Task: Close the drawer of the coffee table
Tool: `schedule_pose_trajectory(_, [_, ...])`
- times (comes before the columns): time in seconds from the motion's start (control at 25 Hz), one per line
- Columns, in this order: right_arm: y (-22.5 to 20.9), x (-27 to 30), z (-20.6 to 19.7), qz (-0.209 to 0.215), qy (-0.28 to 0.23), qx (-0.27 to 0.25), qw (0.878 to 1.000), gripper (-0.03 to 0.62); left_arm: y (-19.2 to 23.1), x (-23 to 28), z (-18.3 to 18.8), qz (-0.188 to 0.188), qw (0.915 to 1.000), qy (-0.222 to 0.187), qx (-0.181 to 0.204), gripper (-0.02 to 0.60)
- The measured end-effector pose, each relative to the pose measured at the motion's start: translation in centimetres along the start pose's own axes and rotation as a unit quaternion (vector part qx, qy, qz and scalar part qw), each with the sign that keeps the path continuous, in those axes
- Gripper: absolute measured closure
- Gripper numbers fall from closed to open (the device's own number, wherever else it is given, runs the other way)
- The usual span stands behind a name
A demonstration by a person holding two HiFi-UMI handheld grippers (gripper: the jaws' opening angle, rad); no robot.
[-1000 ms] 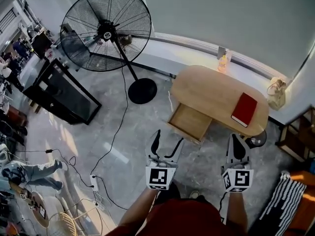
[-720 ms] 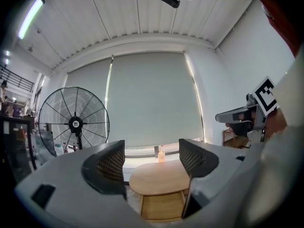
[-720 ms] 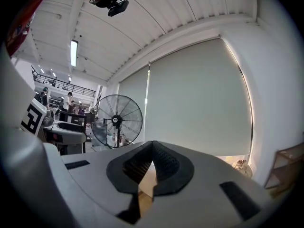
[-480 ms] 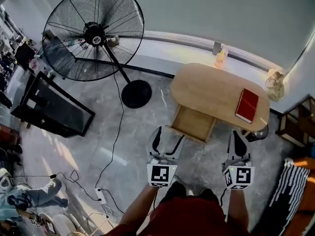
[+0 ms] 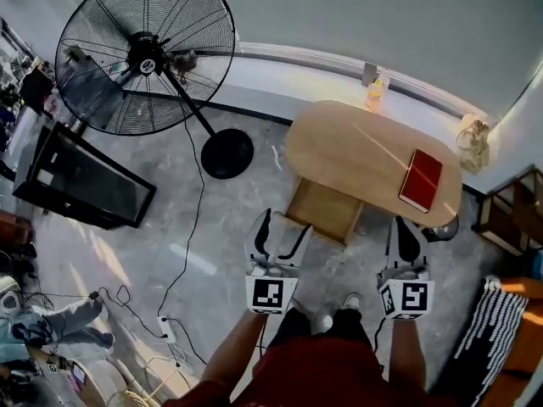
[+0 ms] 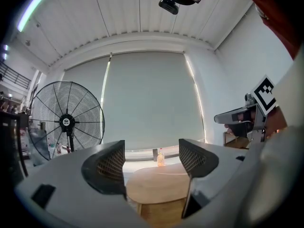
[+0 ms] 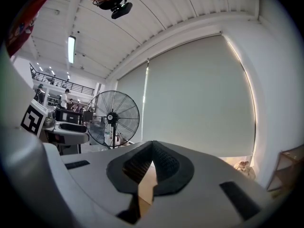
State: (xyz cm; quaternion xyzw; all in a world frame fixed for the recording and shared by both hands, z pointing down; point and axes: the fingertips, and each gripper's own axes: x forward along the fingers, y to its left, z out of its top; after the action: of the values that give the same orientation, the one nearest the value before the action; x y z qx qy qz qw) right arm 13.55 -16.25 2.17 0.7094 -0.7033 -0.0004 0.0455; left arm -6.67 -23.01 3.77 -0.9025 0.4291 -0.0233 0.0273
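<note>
An oval wooden coffee table [image 5: 356, 155] stands by the far wall. Its drawer [image 5: 325, 209] is pulled open toward me and looks empty. My left gripper [image 5: 278, 231] is open, held just short of the drawer's front left corner. In the left gripper view the table [image 6: 159, 184] shows between the spread jaws of the left gripper [image 6: 151, 163]. My right gripper [image 5: 405, 237] is shut, near the table's front right edge. In the right gripper view the right gripper [image 7: 151, 164] has its jaws closed on nothing.
A red book [image 5: 421, 180] lies on the table's right part and a small bottle [image 5: 374, 96] stands at its far edge. A large floor fan [image 5: 144, 53] with a round base [image 5: 226, 153] is at the left, its cable trailing over the floor. A black stand [image 5: 76, 176] sits further left.
The view has shifted closer to the table. Both grippers have moved forward toward the open drawer and keep their jaw states.
</note>
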Motion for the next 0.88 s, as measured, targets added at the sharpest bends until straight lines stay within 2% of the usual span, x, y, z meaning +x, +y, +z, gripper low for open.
schedule_pose_trajectory(0.24, [-3.9, 1.1, -1.5, 0.044, -0.002, -0.002, 0.999, 0.597, -3.6, 2.1, -0.6, 0.024, 0.9997, -0.006, -0.008, 0.242])
schedule_pose_trajectory(0.4, [-5.8, 1.3, -3.9, 0.073, -0.002, 0.005, 0.997, 0.597, -6.4, 2.8, -2.7, 0.035, 0.9991, 0.005, -0.023, 0.242])
schedule_pose_trajectory(0.64, [-5.2, 2.0, -8.6, 0.132, 0.011, 0.015, 0.991, 0.597, -8.0, 2.5, -8.6, 0.05, 0.9974, 0.033, -0.039, 0.242])
schedule_pose_trajectory(0.88, [-2.7, 2.2, -15.1, 0.137, 0.035, 0.018, 0.99, 0.597, -8.3, 1.9, -15.9, 0.029, 0.9984, 0.045, -0.017, 0.242])
